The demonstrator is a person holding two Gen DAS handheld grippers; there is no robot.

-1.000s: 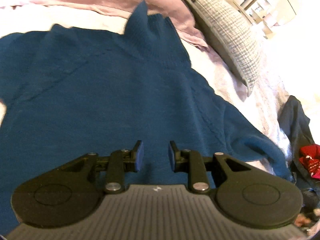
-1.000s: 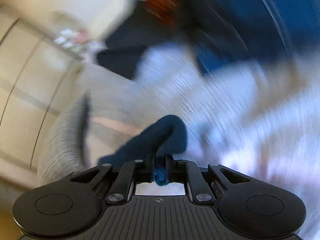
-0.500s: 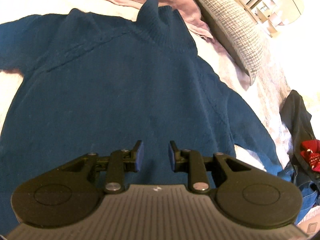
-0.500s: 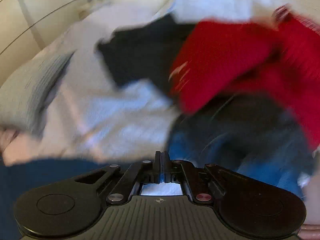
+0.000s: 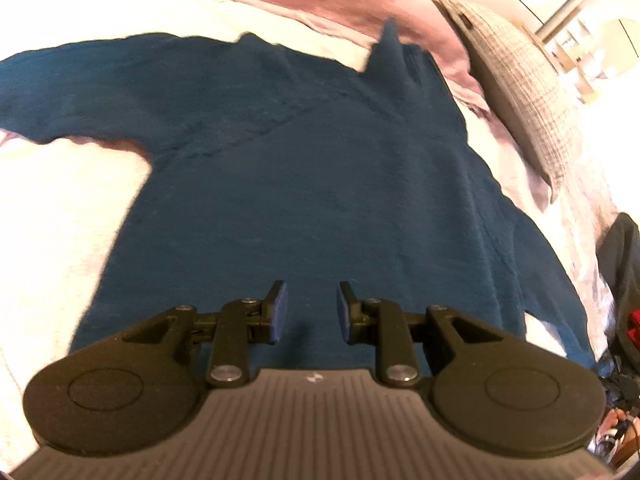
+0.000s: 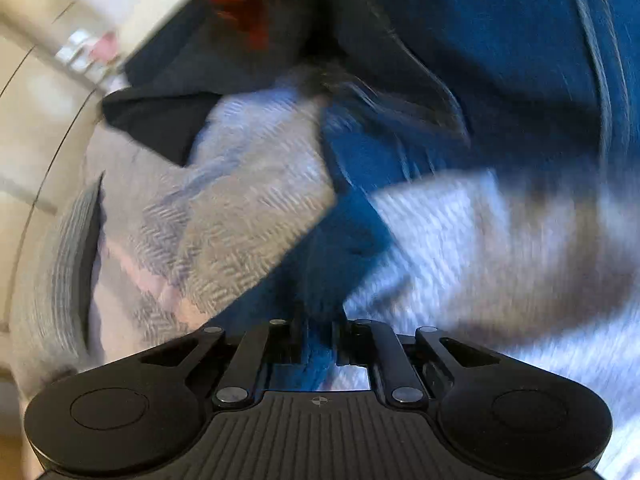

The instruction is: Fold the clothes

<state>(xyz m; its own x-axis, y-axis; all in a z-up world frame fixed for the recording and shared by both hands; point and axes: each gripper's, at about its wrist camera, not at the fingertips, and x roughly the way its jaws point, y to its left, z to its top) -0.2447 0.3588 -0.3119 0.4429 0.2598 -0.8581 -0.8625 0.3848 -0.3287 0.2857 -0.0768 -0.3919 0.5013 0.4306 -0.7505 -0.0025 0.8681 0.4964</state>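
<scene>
1 blue sweater (image 5: 320,184) flat on bedspread (image 5: 60,216); left hand-held gripper (image 5: 310,312) wide, right hand-held gripper (image 6: 316,340) clamping sleeve (image 6: 340,240).

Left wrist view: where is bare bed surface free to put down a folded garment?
Bare white bedspread lies left of the blue sweater, below its sleeve. The right edge is crowded: grey pillow, dark clothes.

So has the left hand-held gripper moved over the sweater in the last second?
Yes. The left hand-held gripper has backed away: the blue sweater and grey pillow sit further off, with more white bedding exposed left.
</scene>
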